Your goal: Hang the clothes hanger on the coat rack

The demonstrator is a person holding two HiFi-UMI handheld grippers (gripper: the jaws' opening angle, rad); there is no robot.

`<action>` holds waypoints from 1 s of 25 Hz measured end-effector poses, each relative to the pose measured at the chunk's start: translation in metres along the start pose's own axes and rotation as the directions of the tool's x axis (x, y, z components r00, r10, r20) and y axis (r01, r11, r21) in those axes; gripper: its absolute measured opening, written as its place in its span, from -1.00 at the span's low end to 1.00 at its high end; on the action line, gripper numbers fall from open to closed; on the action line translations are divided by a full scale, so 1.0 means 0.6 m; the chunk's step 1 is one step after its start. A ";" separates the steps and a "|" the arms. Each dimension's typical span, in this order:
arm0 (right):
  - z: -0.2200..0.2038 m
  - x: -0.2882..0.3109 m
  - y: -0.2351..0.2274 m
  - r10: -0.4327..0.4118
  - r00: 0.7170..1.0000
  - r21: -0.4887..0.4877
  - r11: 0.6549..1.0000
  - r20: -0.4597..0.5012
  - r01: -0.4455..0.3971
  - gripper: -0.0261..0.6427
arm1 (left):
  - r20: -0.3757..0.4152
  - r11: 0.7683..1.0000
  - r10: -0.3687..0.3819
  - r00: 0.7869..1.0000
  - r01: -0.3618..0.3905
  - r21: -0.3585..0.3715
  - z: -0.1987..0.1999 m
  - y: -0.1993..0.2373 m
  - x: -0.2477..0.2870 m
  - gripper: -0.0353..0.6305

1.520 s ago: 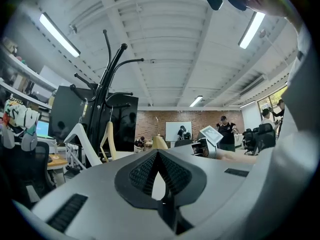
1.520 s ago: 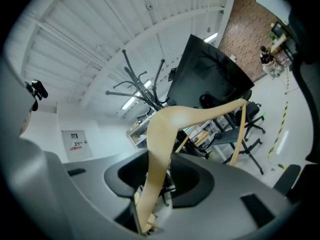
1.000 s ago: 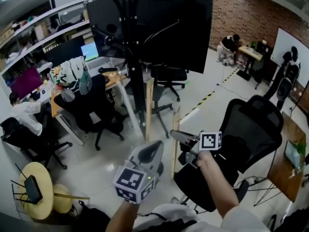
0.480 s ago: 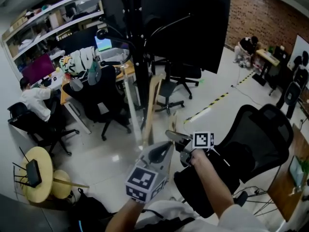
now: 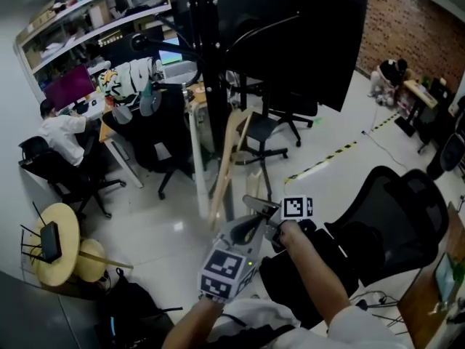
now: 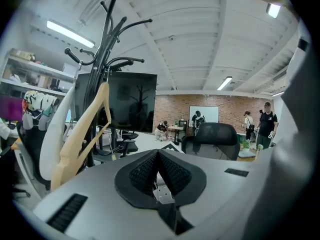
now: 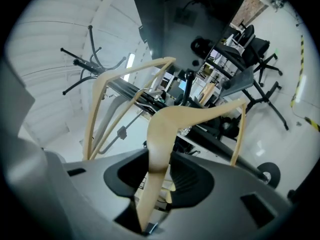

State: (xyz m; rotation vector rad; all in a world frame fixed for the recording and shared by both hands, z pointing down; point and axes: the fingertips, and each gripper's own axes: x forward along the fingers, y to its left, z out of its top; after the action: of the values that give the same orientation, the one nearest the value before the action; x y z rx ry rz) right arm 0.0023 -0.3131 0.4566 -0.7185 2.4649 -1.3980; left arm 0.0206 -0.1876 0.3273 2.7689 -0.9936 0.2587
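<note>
Beside the coat rack (image 5: 207,86), above open floor (image 5: 163,227), two hangers are counted: the held hanger (image 7: 165,129) is pinched in the right tongs (image 7: 159,178), the second hanger (image 6: 80,134) is left free; the left tongs (image 6: 159,176) are pressed together.

Open-plan office, monitors (image 5: 70,87), swivel chairs (image 5: 407,211), wall shelves (image 5: 93,7), brick wall (image 5: 408,22), whiteboard (image 6: 204,114)

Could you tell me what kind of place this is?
Most likely a shared office or lab workspace: a lit monitor, black swivel office chairs, and loaded wall shelves.
</note>
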 end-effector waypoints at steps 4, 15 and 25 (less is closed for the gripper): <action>-0.006 0.016 -0.024 0.031 0.999 0.049 0.998 -0.030 -0.029 -0.48 | -0.023 0.999 0.033 0.999 -0.033 -0.022 -0.017 0.014 0.014 -0.91; -0.016 0.045 -0.092 0.045 0.995 0.162 0.986 -0.084 -0.031 -0.48 | -0.041 0.994 0.100 0.994 -0.101 -0.038 -0.041 0.036 0.041 -0.91; -0.018 0.054 -0.135 0.060 0.995 0.185 0.982 -0.083 -0.044 -0.48 | -0.057 0.993 0.109 0.992 -0.111 -0.043 -0.053 0.042 0.058 -0.91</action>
State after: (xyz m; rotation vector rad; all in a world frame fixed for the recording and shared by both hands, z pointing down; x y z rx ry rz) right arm -0.0052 -0.3565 0.5329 -0.5602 2.3592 -1.6428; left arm 0.0275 -0.2203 0.3688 2.6549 -1.1253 0.3220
